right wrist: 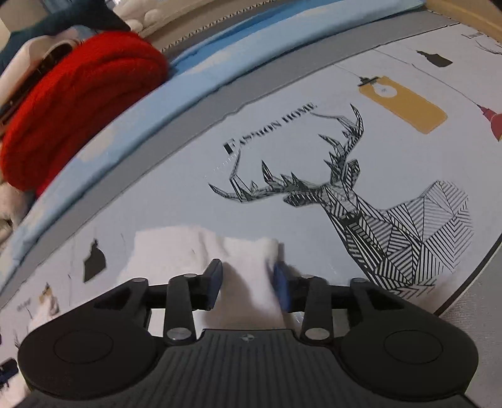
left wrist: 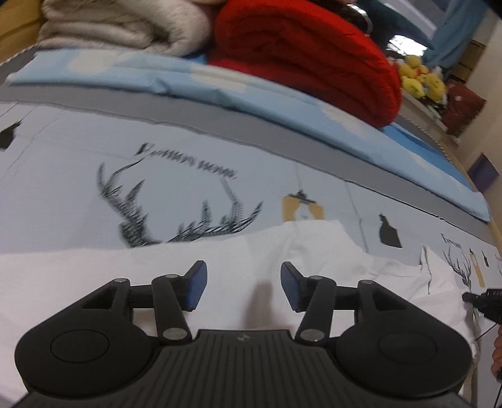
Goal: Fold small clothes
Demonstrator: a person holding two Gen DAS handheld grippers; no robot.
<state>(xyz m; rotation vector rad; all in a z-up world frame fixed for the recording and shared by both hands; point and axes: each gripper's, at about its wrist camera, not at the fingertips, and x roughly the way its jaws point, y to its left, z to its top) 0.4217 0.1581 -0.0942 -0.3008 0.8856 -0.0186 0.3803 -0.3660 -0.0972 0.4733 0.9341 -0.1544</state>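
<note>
A small white garment [left wrist: 175,276] lies spread on the pale printed bed sheet [left wrist: 78,157]. My left gripper [left wrist: 244,284] is open just above the garment, holding nothing. In the right wrist view a corner of the white garment [right wrist: 194,248] lies on the deer-printed sheet [right wrist: 313,94]. My right gripper [right wrist: 248,284] is open with the white cloth lying between its blue pads [right wrist: 216,279]. The tip of my right gripper shows at the right edge of the left wrist view [left wrist: 480,301].
A folded red knit blanket [left wrist: 307,53] and a cream blanket [left wrist: 125,25] sit on a light blue pillow [left wrist: 219,91] at the far side of the bed. The red blanket also shows in the right wrist view [right wrist: 81,103]. Yellow plush toys [left wrist: 420,78] sit beyond.
</note>
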